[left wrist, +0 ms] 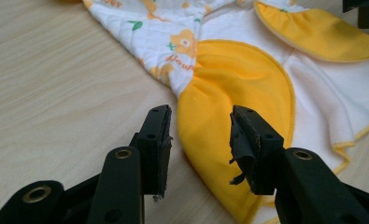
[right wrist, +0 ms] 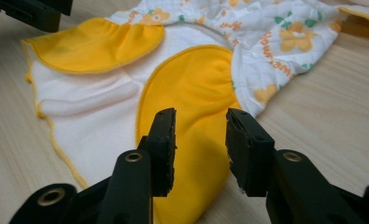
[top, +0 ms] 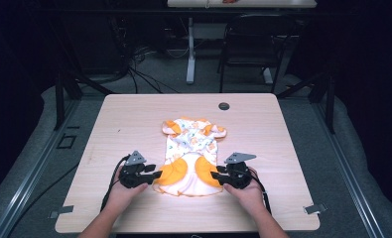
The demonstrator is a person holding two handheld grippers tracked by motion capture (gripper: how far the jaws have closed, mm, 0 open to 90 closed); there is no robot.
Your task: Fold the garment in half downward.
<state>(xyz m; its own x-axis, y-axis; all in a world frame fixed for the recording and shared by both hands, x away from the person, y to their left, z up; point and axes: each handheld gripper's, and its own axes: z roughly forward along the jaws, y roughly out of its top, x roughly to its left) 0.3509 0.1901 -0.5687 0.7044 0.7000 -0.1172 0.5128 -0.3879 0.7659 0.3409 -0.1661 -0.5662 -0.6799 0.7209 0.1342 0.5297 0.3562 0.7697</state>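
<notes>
A small white garment (top: 191, 156) with orange flower print and two orange-yellow ruffle panels lies flat in the middle of the wooden table (top: 134, 114). My left gripper (top: 158, 174) is open at the garment's lower left edge, its jaws either side of the left yellow panel (left wrist: 229, 93). My right gripper (top: 214, 174) is open at the lower right edge, jaws over the other yellow panel (right wrist: 191, 93). In the left gripper view the garment (left wrist: 191, 42) spreads ahead; the right gripper view shows its white hem (right wrist: 93, 116). Neither gripper has closed on the cloth.
A round grey grommet (top: 224, 106) sits near the table's far edge. Beyond the table stand a black chair (top: 253, 44) and a white desk leg (top: 190, 54), with cables on the floor. Metal brackets (top: 314, 208) mark the near corners.
</notes>
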